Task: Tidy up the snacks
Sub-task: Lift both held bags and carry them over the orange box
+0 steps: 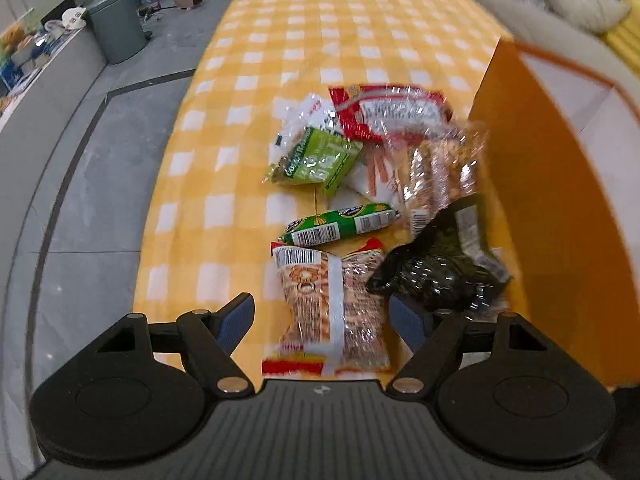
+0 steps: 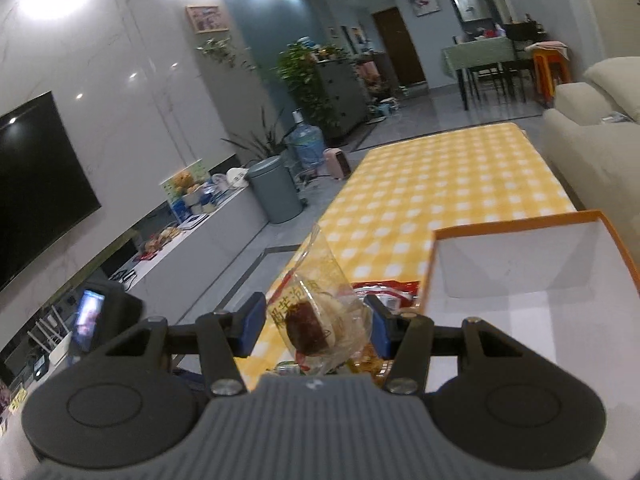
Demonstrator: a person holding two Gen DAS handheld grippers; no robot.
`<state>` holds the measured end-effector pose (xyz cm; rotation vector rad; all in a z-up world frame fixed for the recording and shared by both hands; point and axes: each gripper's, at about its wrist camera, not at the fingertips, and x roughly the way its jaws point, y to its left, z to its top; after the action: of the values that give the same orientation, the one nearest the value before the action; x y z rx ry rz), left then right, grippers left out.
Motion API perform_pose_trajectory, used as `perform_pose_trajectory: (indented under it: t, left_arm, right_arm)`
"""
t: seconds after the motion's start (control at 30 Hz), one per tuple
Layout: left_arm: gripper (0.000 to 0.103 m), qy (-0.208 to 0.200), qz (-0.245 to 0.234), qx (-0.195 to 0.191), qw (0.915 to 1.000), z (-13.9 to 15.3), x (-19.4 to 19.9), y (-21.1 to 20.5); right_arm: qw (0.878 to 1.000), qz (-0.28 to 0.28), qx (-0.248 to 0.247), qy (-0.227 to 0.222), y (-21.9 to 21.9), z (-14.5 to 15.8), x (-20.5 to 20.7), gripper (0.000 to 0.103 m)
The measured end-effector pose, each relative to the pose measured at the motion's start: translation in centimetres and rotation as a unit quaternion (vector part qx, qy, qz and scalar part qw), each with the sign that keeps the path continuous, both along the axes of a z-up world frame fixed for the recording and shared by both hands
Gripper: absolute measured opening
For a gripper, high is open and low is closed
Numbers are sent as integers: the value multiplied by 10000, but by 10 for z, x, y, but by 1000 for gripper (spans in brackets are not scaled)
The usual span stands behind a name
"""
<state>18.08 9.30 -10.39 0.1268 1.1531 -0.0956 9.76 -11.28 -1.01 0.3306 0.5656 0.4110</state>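
A pile of snack packets lies on the yellow checked tablecloth [image 1: 280, 60]: a red packet [image 1: 384, 112], a green packet [image 1: 316, 160], a green sausage tube [image 1: 340, 224], a black packet [image 1: 436, 268] and an orange-and-white packet [image 1: 332, 300]. My left gripper [image 1: 322, 320] hangs open over the orange-and-white packet, one finger on each side. An orange box [image 1: 540, 200] stands right of the pile. In the right wrist view my right gripper [image 2: 315, 328] is shut on a clear packet [image 2: 316, 320] with a dark red-brown pastry inside, lifted above the table beside the orange box [image 2: 520, 220]. The red packet [image 2: 384, 286] lies below.
The table's left edge drops to a grey tiled floor [image 1: 100, 200]. A grey bin [image 2: 276, 188], a water bottle [image 2: 306, 144] and a pink heater [image 2: 338, 162] stand past the far left corner. A beige sofa [image 2: 592, 152] runs along the right side. The box's white inside [image 2: 520, 280] holds nothing visible.
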Motion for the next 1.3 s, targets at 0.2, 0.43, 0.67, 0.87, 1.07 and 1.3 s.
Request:
perform_pose_trajectory:
  t: [0.2, 0.43, 0.67, 0.87, 1.07, 1.3]
  left_arm:
    - [91, 325, 41, 287, 9991, -31, 4, -8]
    - [81, 305, 98, 131, 9994, -37, 3, -1]
    - [65, 304, 132, 311, 9990, -33, -2, 1]
    - [56, 284, 177, 580, 9978, -29, -7, 4]
    - [54, 248, 283, 511, 9980, -17, -20, 10]
    - [54, -70, 532, 267, 9982, 24, -33, 15]
  right_arm:
    - [9999, -84, 19, 53, -7, -4, -1, 52]
    - [9997, -117, -150, 174, -6, -9, 6, 52]
    - [9988, -178, -237, 386, -4, -17, 9, 52]
    - [9987, -140, -254, 409, -3, -17, 12, 52]
    - [9989, -139, -277, 342, -2, -12, 8, 52]
    - [9992, -269, -248, 170, -12, 0, 0, 52]
